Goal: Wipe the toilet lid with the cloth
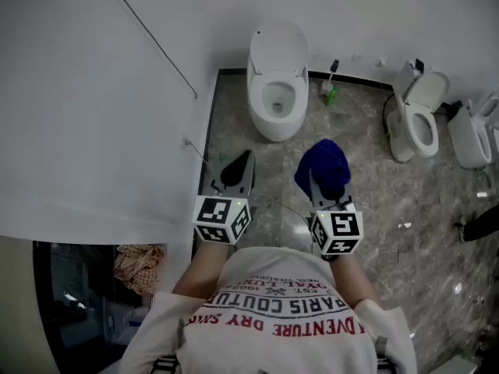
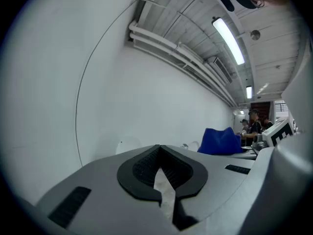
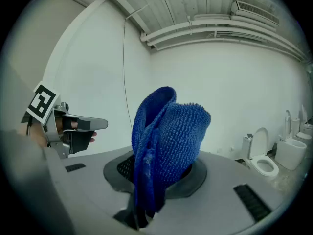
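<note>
Right tool (image 3: 155, 186) clamps blue cloth (image 3: 168, 136) (bunched, upright) — left tool (image 2: 159, 153) closed

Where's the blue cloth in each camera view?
Head view: blue cloth right of centre, in the right hand-held gripper.
Left gripper view: cloth right of centre, beyond the jaws.
Right gripper view: cloth centre, clamped between the jaws.
Shared landmark: thin wall cable.

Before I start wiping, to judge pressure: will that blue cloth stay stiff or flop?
Probably floppy: the blue cloth folds and droops around the right gripper. Likely light, held by one pinch. Its nubby pile should grip, not slide.
</note>
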{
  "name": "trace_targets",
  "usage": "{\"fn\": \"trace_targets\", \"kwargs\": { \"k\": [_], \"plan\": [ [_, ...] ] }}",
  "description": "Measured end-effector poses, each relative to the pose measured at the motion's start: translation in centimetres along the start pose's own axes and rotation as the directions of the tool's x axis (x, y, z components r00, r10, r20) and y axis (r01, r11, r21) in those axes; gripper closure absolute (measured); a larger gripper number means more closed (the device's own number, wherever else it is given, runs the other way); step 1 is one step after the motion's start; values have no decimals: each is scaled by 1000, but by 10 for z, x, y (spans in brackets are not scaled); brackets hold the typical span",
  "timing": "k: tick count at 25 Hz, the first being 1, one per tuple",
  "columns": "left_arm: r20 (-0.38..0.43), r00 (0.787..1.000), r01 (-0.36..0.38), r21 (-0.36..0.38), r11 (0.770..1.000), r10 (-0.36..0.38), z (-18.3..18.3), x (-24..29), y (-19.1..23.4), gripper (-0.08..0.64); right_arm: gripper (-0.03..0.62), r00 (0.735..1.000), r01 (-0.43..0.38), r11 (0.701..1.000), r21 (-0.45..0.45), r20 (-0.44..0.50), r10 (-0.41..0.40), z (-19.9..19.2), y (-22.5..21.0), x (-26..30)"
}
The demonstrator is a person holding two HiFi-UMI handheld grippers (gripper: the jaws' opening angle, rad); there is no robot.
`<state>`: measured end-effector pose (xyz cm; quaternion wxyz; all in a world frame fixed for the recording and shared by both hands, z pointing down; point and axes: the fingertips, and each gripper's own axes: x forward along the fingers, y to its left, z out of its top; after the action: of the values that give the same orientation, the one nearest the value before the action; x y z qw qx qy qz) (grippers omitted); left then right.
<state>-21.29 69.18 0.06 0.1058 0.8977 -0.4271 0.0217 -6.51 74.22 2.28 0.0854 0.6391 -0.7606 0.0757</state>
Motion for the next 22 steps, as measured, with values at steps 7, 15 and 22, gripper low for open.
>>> {"fn": "trace_targets", "kwargs": {
  "k": [7, 15, 22],
  "plan": [
    [-4, 1000, 13, 7, 1000, -13, 1, 0, -6, 554, 499, 1000, 9, 1000, 9, 0, -9, -1, -3, -4],
    [1, 999, 41, -2, 999, -41, -1, -6, -3, 554, 499, 1000, 26, 999, 21, 8, -26, -2, 3, -5],
    [-16, 999, 45, -9, 999, -45, -9, -23, 19, 554, 499, 999, 50, 996, 74, 3, -50, -10, 21, -1]
  ]
}}
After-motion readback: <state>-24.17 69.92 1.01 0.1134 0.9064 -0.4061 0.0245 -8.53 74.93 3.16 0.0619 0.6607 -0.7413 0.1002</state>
